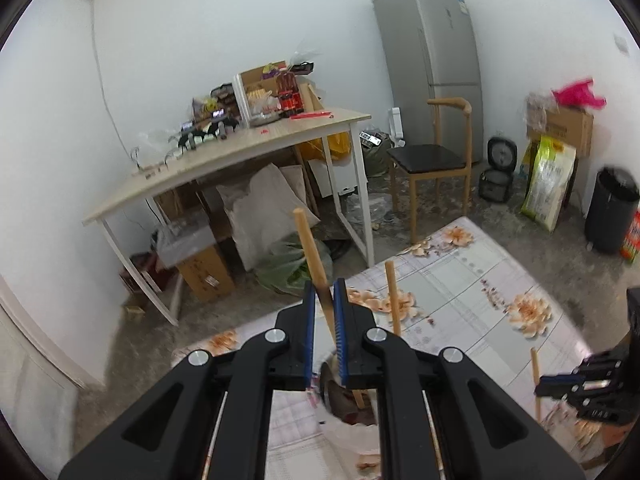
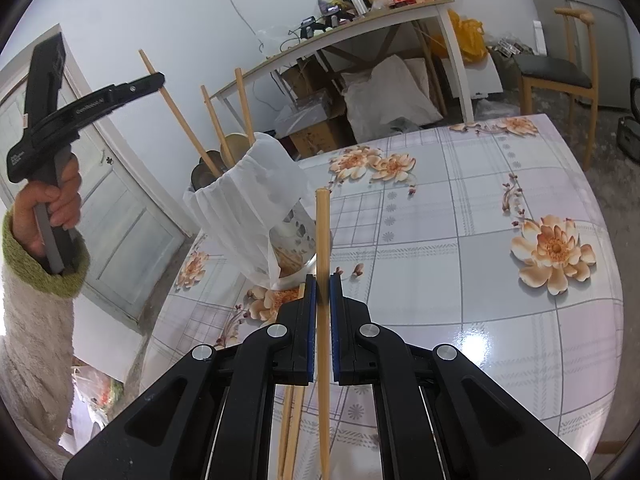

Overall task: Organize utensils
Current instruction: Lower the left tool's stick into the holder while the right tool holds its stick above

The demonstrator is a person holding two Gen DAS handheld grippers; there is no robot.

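The left gripper (image 1: 324, 292) pinches one wooden handle (image 1: 310, 240) above the utensil holder (image 2: 256, 208), while the right gripper (image 2: 322, 292) clamps another wooden stick (image 2: 322, 232) upright between its pads.

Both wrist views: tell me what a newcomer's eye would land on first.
First, the wooden stick clamped upright in the right gripper, low in the middle of the right wrist view. Left of it, the left gripper grips a slanted wooden handle rising out of the bag-wrapped utensil holder. All this sits on the table with the flowered cloth.
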